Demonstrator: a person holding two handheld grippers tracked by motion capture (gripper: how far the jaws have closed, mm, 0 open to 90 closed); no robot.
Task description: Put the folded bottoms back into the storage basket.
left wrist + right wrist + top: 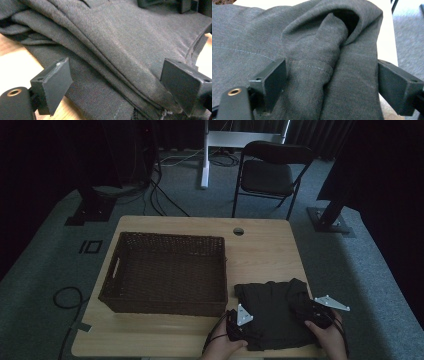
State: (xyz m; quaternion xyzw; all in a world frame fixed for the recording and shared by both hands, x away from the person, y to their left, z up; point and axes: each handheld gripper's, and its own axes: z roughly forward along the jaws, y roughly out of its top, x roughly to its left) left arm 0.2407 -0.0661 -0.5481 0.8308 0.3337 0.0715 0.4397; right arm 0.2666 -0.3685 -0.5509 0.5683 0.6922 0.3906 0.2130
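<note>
A dark grey garment point(272, 312) lies folded at the near right of the wooden table point(265, 252). My left gripper point(244, 327) rests at its left edge. In the left gripper view its jaws point(116, 75) stand wide, straddling layered folds of the garment point(120, 42) without pinching them. My right gripper point(306, 312) sits on the garment's right side, by a raised fold. In the right gripper view its jaws point(332, 72) are spread wide around a bunched, rolled fold point(329, 50) that fills the gap between them.
A dark wicker basket point(170, 238) stands on the left half of the table, close to the garment's left edge. A cable hole point(238, 231) sits near the far edge. Beyond the table are a black chair point(272, 170) and stand legs on grey carpet.
</note>
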